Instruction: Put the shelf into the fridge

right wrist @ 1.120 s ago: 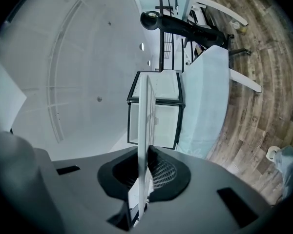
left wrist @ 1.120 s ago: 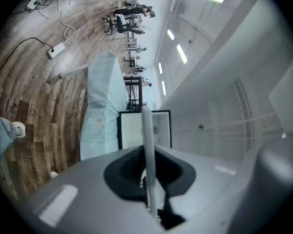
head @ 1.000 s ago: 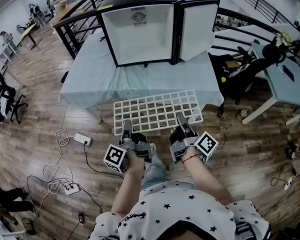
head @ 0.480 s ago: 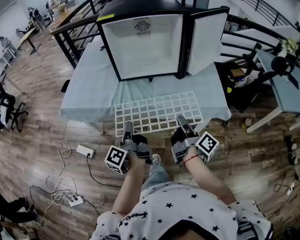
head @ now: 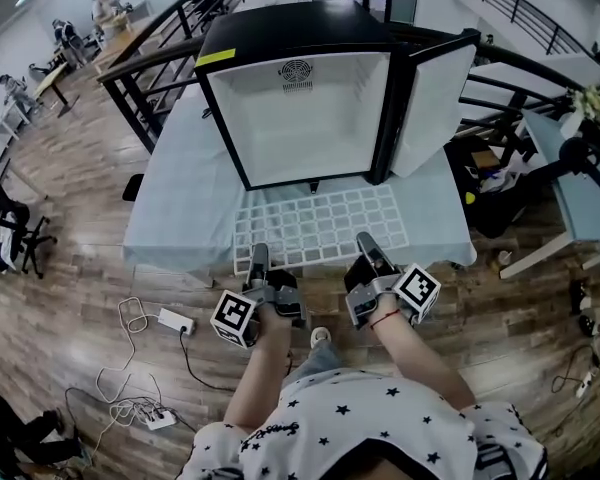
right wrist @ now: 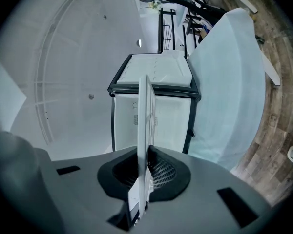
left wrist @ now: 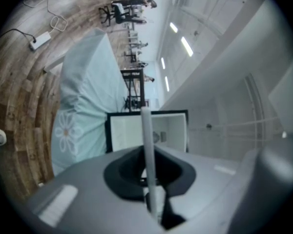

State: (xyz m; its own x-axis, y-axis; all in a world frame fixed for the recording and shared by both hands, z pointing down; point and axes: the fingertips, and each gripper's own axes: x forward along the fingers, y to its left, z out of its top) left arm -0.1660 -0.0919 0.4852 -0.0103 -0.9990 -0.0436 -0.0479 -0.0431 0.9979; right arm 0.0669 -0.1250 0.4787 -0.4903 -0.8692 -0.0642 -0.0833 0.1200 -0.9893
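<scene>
From the head view, I hold the wire shelf (head: 320, 226) flat over the table (head: 180, 198), just before the open fridge (head: 310, 128). My left gripper (head: 259, 260) and right gripper (head: 366, 246) take its near edge, to carry it level. In the left gripper view the jaws pinch narrowly on the shelf, seen edge-on and aimed at the opening; the right gripper view shows the same clamp.
</scene>
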